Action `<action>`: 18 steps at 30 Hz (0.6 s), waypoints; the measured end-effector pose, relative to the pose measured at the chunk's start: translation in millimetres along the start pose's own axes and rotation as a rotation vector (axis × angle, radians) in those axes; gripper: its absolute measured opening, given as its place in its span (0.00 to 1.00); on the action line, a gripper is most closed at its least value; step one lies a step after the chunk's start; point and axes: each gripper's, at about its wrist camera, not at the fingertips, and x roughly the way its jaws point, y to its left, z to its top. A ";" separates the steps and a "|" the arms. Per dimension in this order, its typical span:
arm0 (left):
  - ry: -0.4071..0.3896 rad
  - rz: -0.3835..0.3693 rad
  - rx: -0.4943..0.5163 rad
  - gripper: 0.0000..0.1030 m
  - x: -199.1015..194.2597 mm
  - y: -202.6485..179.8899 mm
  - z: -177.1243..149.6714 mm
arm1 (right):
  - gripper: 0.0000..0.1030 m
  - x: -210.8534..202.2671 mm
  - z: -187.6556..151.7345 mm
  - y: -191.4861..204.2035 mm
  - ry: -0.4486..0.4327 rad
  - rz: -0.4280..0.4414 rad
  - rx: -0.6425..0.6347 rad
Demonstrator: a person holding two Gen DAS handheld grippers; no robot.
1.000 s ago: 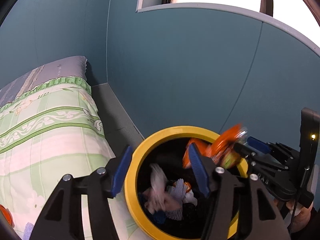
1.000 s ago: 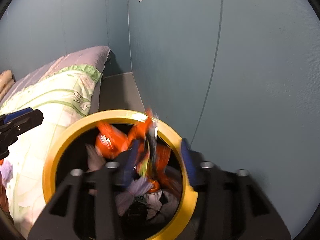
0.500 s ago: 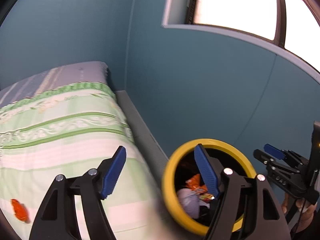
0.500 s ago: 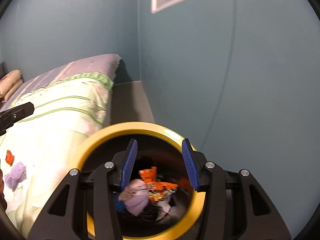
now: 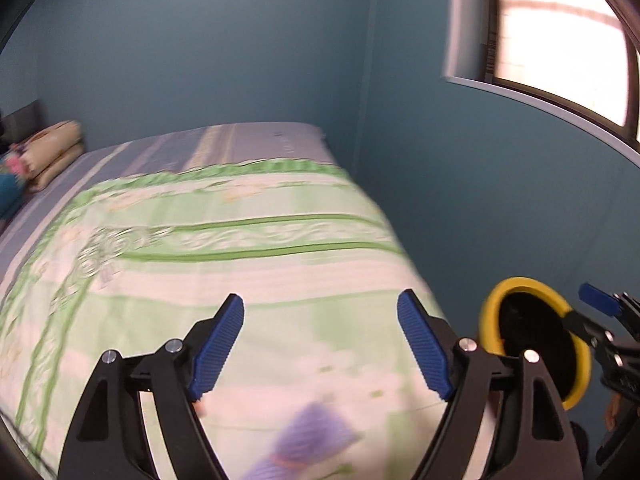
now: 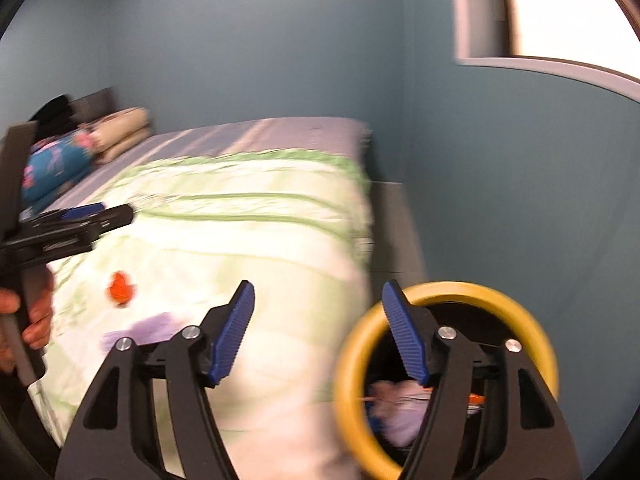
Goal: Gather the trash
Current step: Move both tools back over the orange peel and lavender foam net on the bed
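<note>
Purple wrapper (image 6: 138,330) and orange wrapper (image 6: 119,288) lie on the green-and-white bedspread (image 6: 256,240), both near the bed's near edge, orange just beyond purple toward the pillow end. Motion blur is heavy; purple's long axis looks roughly parallel to the near edge, not certain.

Left gripper (image 5: 320,346): jaws spread wide, have just been opening, nothing between them. The purple piece (image 5: 312,444) sits right below and slightly ahead of its pads, so the left hand (image 6: 28,320) is the nearer one. From the right wrist view the left gripper (image 6: 86,220) hangs over the bed's left side, above both wrappers.

Right gripper (image 6: 316,332): jaws also apart, just been opening, empty. It hangs over the bed's right edge, next to the yellow-rimmed bin (image 6: 440,294), well apart from both wrappers. The bin stands on the floor between the bed's right edge and the teal wall (image 6: 500,200) and already holds trash.

Judgement: next grab is left gripper dropping onto purple; right would have to cross leftward for orange.
</note>
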 end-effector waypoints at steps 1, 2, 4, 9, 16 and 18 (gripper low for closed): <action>0.002 0.015 -0.008 0.74 -2.2 9.0 -1.3 | 0.64 2.8 -0.4 11.4 0.007 0.024 -0.013; 0.004 0.037 -0.017 0.74 -4.2 20.8 -4.2 | 0.66 7.1 -1.5 27.8 0.017 0.056 -0.032; 0.011 0.073 -0.037 0.74 -7.9 45.0 -12.4 | 0.68 13.0 -3.8 48.7 0.034 0.099 -0.056; 0.034 0.110 -0.095 0.74 -9.0 92.9 -29.4 | 0.69 31.2 -19.1 104.8 0.104 0.207 -0.131; 0.080 0.125 -0.134 0.74 2.1 125.7 -54.8 | 0.79 54.8 -43.1 146.4 0.196 0.303 -0.180; 0.098 0.116 -0.160 0.74 8.2 133.4 -62.1 | 0.81 61.4 -49.2 152.4 0.213 0.321 -0.189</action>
